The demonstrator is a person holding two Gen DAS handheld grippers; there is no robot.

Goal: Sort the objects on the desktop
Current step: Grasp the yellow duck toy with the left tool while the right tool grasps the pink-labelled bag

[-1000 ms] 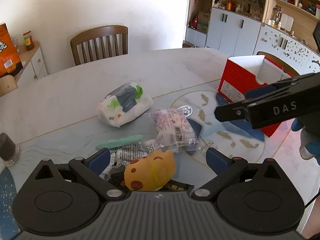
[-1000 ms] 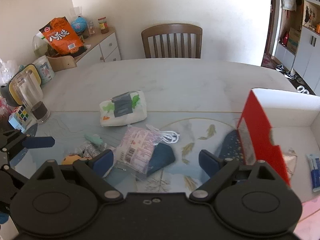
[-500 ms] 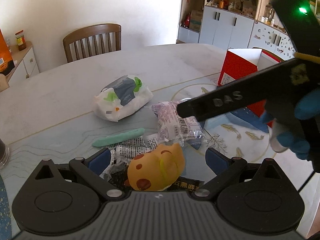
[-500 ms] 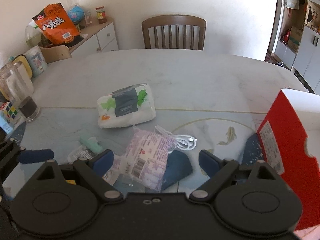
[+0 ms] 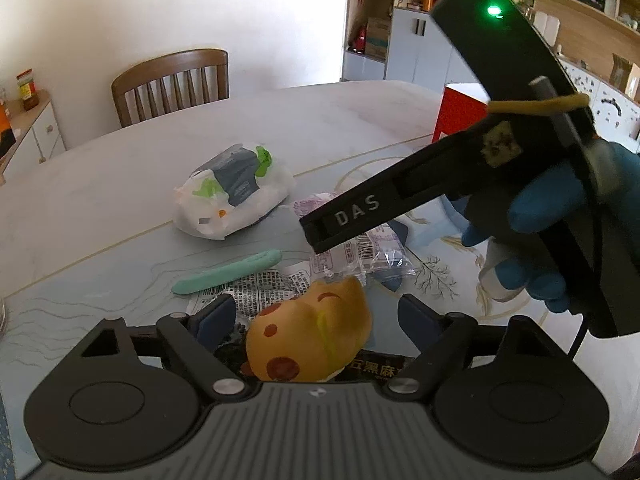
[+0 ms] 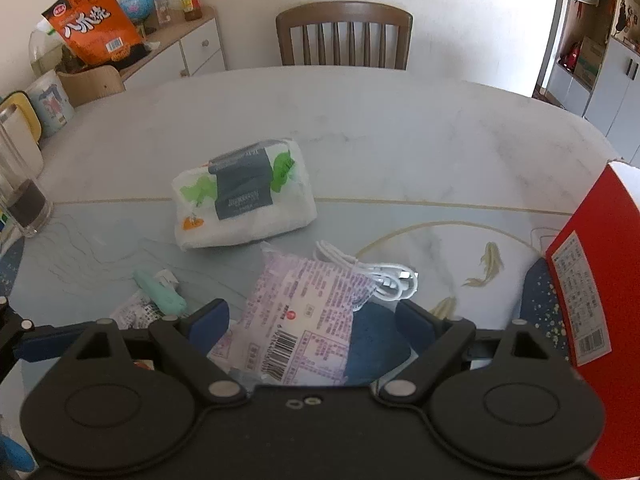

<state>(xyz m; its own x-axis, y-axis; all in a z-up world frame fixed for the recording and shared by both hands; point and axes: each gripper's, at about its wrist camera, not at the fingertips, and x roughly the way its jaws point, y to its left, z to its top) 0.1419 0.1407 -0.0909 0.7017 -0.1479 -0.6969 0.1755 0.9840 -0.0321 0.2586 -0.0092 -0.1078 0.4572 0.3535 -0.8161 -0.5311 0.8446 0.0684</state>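
Note:
An orange-yellow soft toy [image 5: 308, 336] with red spots lies between the fingers of my left gripper [image 5: 314, 316]. The jaws are closing, with a gap still showing on each side of the toy. My right gripper [image 6: 312, 320] is open and hangs low over a purple-white snack packet [image 6: 304, 312], which lies between its fingers without touching them. In the left wrist view one black finger [image 5: 360, 216] of that gripper crosses above the packet [image 5: 360, 248], held by a blue-gloved hand [image 5: 532, 240]. The red box [image 6: 588, 280] stands at the right.
A wet-wipes pack [image 6: 244, 196] lies mid-table. A mint-green stick [image 5: 228, 272] and a printed wrapper [image 5: 260, 288] sit left of the toy. A white cable [image 6: 372, 272] and a dark blue item [image 6: 372, 340] lie by the packet. A glass [image 6: 24, 208] stands far left, a chair [image 6: 344, 36] behind.
My right gripper came down and leftward until the purple packet sits between its fingers. The left gripper sank slightly onto the toy and its jaws narrowed around it.

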